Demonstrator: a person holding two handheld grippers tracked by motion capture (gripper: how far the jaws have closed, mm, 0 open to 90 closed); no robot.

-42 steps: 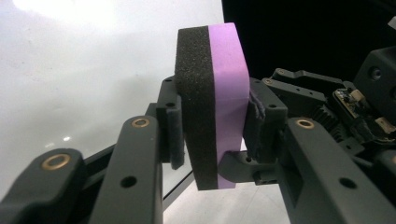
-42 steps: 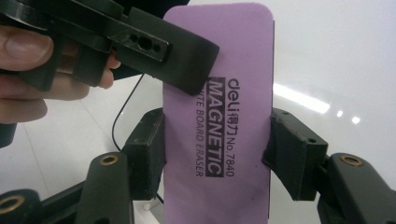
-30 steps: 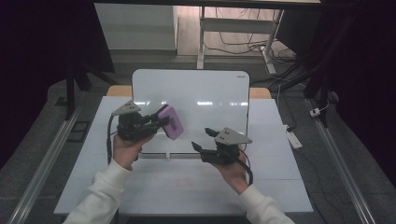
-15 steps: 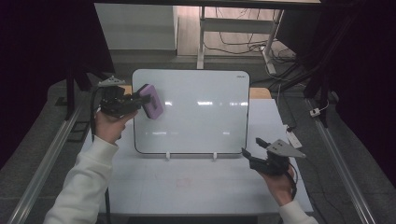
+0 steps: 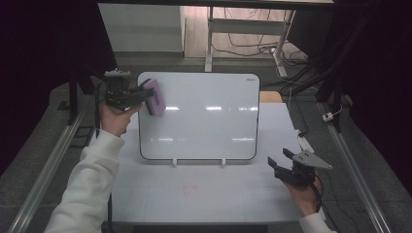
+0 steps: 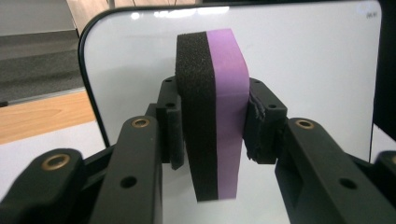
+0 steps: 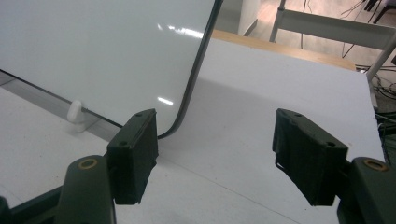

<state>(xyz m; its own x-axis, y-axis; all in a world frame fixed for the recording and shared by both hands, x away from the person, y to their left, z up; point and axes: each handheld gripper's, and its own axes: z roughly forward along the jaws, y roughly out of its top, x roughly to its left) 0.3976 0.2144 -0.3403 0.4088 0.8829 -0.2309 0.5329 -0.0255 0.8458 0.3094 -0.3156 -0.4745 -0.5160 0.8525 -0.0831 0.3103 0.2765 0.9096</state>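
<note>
A white board stands tilted on small white feet in the middle of the table. My left gripper is shut on a purple-and-black eraser at the board's upper left corner. In the left gripper view the eraser stands on edge between the pads, black felt on the left, purple on the right, with the board just behind it. My right gripper is open and holds nothing, low over the table by the board's lower right corner. Its jaws stand wide apart.
The white table has a wooden strip showing behind the board at the right. A white object lies at the table's right edge. Metal rails run along both sides, and cables lie on the floor beyond.
My left gripper has carried the eraser up and left, from the board's middle to its upper left corner. My right gripper has moved right and back toward the table's front right.
</note>
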